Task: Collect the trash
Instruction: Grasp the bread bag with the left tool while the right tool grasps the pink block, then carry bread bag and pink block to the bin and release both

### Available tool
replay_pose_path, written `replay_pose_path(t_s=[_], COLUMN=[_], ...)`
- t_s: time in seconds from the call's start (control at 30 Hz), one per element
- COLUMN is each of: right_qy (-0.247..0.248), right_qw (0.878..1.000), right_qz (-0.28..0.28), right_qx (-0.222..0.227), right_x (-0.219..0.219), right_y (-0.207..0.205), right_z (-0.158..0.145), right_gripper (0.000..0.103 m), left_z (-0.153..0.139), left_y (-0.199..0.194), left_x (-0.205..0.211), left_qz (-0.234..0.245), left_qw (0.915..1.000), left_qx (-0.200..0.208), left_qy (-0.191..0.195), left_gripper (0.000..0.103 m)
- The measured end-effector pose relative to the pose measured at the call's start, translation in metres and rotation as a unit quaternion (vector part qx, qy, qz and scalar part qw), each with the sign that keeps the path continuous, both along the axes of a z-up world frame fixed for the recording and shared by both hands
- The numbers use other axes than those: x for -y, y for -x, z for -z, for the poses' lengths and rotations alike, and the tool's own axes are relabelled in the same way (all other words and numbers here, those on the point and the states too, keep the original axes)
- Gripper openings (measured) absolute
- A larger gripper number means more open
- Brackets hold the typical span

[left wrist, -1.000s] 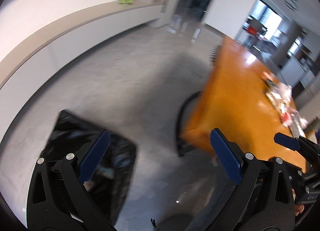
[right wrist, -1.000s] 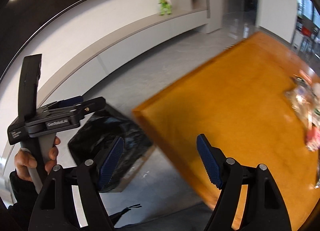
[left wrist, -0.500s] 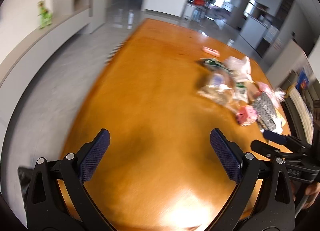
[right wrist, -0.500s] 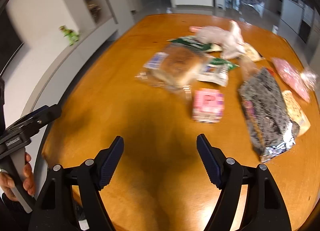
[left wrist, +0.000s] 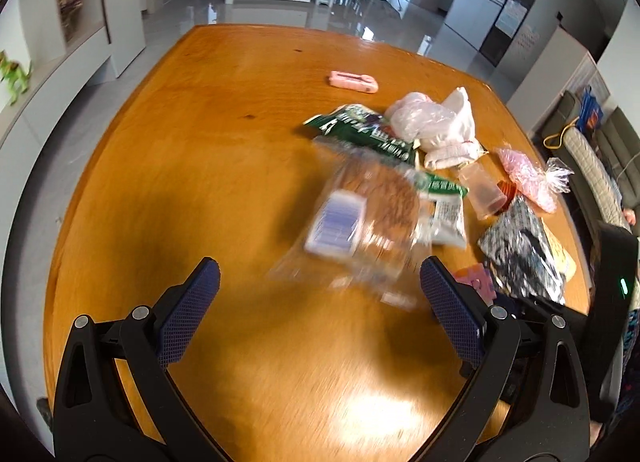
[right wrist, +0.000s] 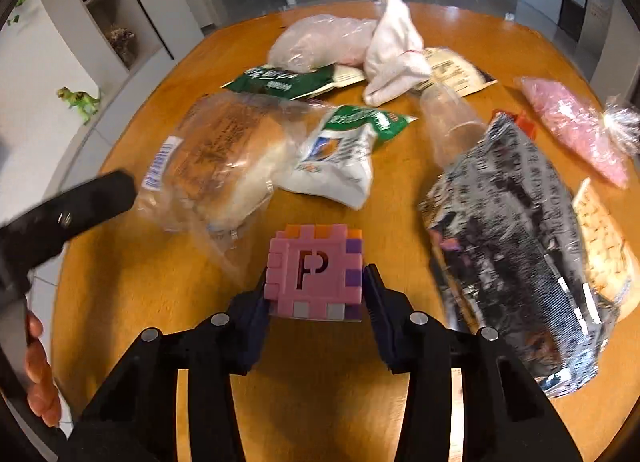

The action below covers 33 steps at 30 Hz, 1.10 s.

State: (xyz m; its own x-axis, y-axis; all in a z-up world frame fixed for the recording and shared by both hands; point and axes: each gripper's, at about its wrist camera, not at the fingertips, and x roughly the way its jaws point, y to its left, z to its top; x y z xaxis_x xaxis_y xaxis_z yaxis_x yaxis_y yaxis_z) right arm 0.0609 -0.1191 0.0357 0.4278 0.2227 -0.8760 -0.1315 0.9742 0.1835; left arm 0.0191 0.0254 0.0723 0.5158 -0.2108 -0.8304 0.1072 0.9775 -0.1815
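My right gripper is shut on a pink foam cube marked "P", low over the wooden table. Beyond it lies a heap of trash: a bagged bread loaf, a white-green packet, a green wrapper, a silver-black foil bag, a clear cup and a pink bag. My left gripper is open and empty above the table, just short of the bread loaf. The cube shows behind its right finger.
A pink case lies alone at the far side of the table. A clear plastic bag and a white cloth lie at the back of the heap. A cracker pack sits at the right. Grey floor surrounds the table.
Both grippers swung from the black bag on the floor to the table and advanced to the trash. My right gripper closed on the pink cube. The left stayed open.
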Motion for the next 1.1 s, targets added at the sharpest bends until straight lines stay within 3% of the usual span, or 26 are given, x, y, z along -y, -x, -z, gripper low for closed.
replay_pose_path(t_s=[0.13,0.27,0.3,0.37,0.47,0.73,1.1], right_qy=[-0.039,-0.045,-0.046,-0.048,-0.053,-0.067,-0.074], right_qw=[0.999,0.999,0.999,0.999,0.999,0.998,0.996], right_qz=[0.004,0.001,0.002,0.003,0.001,-0.003,-0.036], right_qx=[-0.005,-0.009,-0.009,-0.009,-0.008,0.01,0.028], right_x=[0.016,0.029,0.034,0.041,0.047,0.052,0.007], right_y=[0.007,0.02,0.022,0.03,0.041,0.083,0.13], right_z=[0.002,0.001,0.003,0.003,0.0,-0.016,-0.044], right_gripper=[0.045,0.045,0.045,0.045,0.044,0.044,0.044], left_z=[0.01,0.033,0.038,0.041,0.041,0.036,0.008], left_y=[-0.028,-0.049,-0.05,-0.049,-0.043,-0.002,0.091], left_x=[0.029,0.05,0.05,0.047,0.036,0.006,-0.046], left_qz=[0.022,0.041,0.043,0.04,0.027,0.011,-0.017], left_qw=[0.9994,0.9966,0.9969,0.9983,0.9994,0.9991,0.9988], left_qx=[-0.006,-0.029,-0.03,-0.026,-0.023,-0.027,0.024], left_qy=[-0.025,-0.065,-0.06,-0.035,-0.005,0.031,0.04], left_gripper=[0.097,0.097,0.097,0.083,0.076,0.071,0.071])
